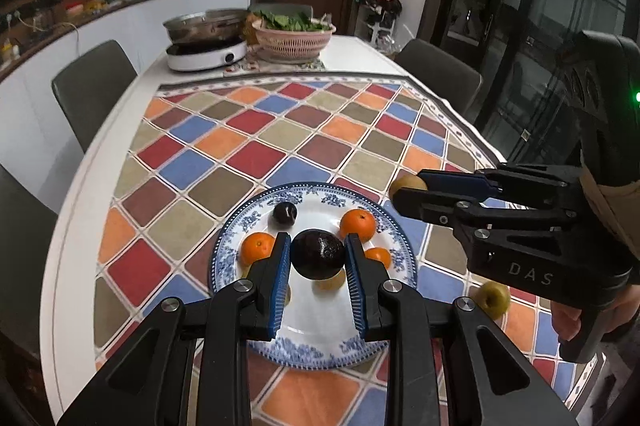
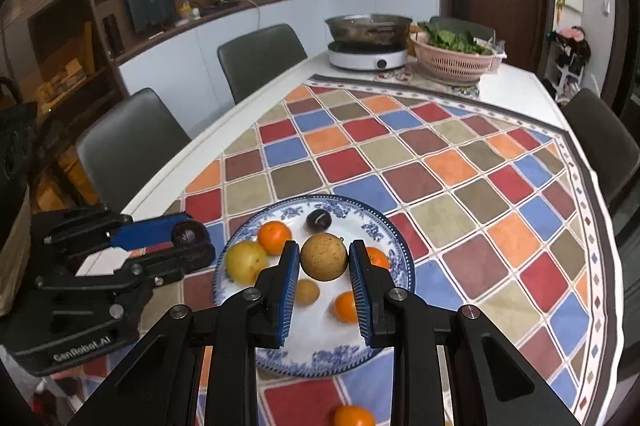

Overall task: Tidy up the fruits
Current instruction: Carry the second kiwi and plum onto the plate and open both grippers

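Observation:
My left gripper (image 1: 317, 241) is shut on a dark, rough-skinned avocado (image 1: 318, 258) held above a blue-and-white plate (image 1: 236, 230). On the plate lie oranges (image 1: 359, 224), a small dark plum (image 1: 285, 214) and a yellowish fruit (image 1: 330, 281). My right gripper (image 2: 324, 248) is shut on a tan round fruit (image 2: 324, 260) over the same plate (image 2: 316, 358), which also holds a yellow fruit (image 2: 246, 262) and a brown kiwi (image 2: 307, 292). Each gripper shows in the other's view: the right gripper (image 1: 409, 189) at the right, the left gripper (image 2: 197, 234) at the left.
A green apple (image 1: 492, 300) and an orange (image 2: 352, 416) lie on the checked cloth (image 2: 460, 165) beside the plate. At the table's far end stand a pot on an induction cooker (image 2: 368, 55) and a pink colander of greens (image 2: 452, 63). Grey chairs (image 2: 260, 55) line both sides.

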Demonstrator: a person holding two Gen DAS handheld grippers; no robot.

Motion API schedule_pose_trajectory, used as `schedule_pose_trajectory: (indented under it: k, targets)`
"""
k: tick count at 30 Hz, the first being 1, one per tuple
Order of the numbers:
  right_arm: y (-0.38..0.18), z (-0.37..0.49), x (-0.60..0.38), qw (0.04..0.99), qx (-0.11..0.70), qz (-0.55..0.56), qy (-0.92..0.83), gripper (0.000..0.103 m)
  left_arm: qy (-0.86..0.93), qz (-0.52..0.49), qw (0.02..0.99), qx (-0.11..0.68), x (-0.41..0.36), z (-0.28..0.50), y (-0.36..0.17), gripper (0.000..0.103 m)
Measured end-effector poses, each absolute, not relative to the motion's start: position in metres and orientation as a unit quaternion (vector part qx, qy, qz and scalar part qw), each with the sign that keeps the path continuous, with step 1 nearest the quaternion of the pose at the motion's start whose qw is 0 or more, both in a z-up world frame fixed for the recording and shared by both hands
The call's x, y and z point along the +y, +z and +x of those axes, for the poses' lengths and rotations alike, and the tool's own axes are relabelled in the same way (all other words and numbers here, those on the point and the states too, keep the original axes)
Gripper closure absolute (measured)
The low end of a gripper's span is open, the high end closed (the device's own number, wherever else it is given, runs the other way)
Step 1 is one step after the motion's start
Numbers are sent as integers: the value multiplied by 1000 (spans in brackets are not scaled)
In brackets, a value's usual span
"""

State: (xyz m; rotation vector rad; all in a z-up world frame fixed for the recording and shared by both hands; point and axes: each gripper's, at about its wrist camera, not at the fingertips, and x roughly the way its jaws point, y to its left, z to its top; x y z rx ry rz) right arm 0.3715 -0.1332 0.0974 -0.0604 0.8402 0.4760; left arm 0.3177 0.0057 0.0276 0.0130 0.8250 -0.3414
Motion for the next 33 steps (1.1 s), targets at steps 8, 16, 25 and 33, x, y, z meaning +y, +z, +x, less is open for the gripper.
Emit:
schedule_pose_trajectory:
  k: [8, 16, 25, 33]
  targets:
    - [72, 419, -126, 864, 445, -27, 236, 76, -170, -1, 885, 434, 5, 361, 1, 76]
    - [36, 449, -122, 840, 489, -19, 234, 76, -172, 6, 869, 464, 0, 390, -24, 76]
    - [18, 464, -121, 828, 510, -10, 232, 76, -174, 18, 862, 477, 0, 396, -38, 76]
    - [19, 459, -116, 829, 506, -15, 238, 75, -166, 18, 863, 476, 4, 392, -37, 67]
